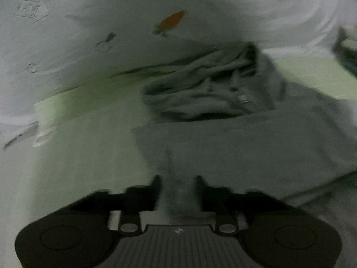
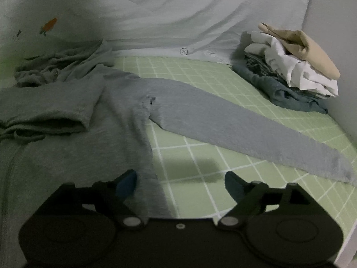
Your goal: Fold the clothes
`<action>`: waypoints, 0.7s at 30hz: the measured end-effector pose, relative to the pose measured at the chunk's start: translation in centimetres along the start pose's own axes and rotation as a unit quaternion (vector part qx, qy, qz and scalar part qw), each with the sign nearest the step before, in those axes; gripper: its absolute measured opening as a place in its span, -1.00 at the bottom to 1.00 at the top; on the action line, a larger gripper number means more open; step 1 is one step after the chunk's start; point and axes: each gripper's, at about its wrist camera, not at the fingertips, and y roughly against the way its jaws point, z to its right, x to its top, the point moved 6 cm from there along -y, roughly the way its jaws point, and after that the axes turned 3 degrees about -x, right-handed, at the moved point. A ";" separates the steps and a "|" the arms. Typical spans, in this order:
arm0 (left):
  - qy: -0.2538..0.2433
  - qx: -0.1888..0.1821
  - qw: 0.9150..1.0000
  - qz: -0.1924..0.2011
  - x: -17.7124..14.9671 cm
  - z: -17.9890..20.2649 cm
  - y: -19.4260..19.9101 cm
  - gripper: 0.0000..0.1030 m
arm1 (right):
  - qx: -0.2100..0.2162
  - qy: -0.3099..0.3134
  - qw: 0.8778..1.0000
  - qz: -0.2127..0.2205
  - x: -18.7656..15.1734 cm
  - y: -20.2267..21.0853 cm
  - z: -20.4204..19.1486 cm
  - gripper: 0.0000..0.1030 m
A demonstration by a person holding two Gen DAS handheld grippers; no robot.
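One grey hoodie lies spread on the bed, ahead of both grippers. In the right wrist view its body fills the area left of the jaws, with one sleeve folded back over the chest beyond the left finger, the bunched hood farther off, and one long sleeve stretching away to the right, past the right finger. One pile of clothes sits far ahead to the right.

The left gripper has grey fabric between its fingers; the picture is blurred, so I cannot tell whether the pads press it. The right gripper stands spread wide with nothing between its fingers, its left fingertip over the hoodie's edge.

The surface is a green checked sheet. A pale duvet with a carrot print lies heaped beyond the hoodie, and a plain wall stands at the right.
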 end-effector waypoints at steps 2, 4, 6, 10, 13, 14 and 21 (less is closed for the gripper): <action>0.022 -0.025 0.999 0.012 0.2 0.7 0.6 0.48 | 0.007 -0.014 1.000 -0.004 -0.1 -0.3 0.4 0.85; 0.034 -0.033 0.999 0.020 0.5 1.6 0.9 0.52 | 0.025 -0.033 0.999 -0.016 -0.1 -0.7 1.0 0.88; 0.028 -0.031 0.999 0.017 0.9 2.7 0.5 0.63 | 0.044 -0.044 0.998 -0.022 0.1 -0.7 1.6 0.90; -0.004 -0.031 0.999 0.005 0.2 5.5 -0.3 0.77 | 0.058 -0.076 0.995 -0.004 0.5 -0.3 3.6 0.95; -0.004 -0.038 0.999 -0.003 -0.3 7.2 -0.8 0.86 | 0.044 -0.118 0.992 -0.003 0.4 -0.9 6.2 0.96; 0.000 -0.037 0.999 -0.004 -0.5 7.7 -0.8 0.89 | 0.037 -0.131 0.991 -0.004 0.3 -1.3 7.2 0.96; 0.025 -0.028 0.999 0.000 -0.7 9.1 -2.3 1.00 | -0.049 -0.120 0.991 -0.011 -0.2 -4.2 15.0 1.00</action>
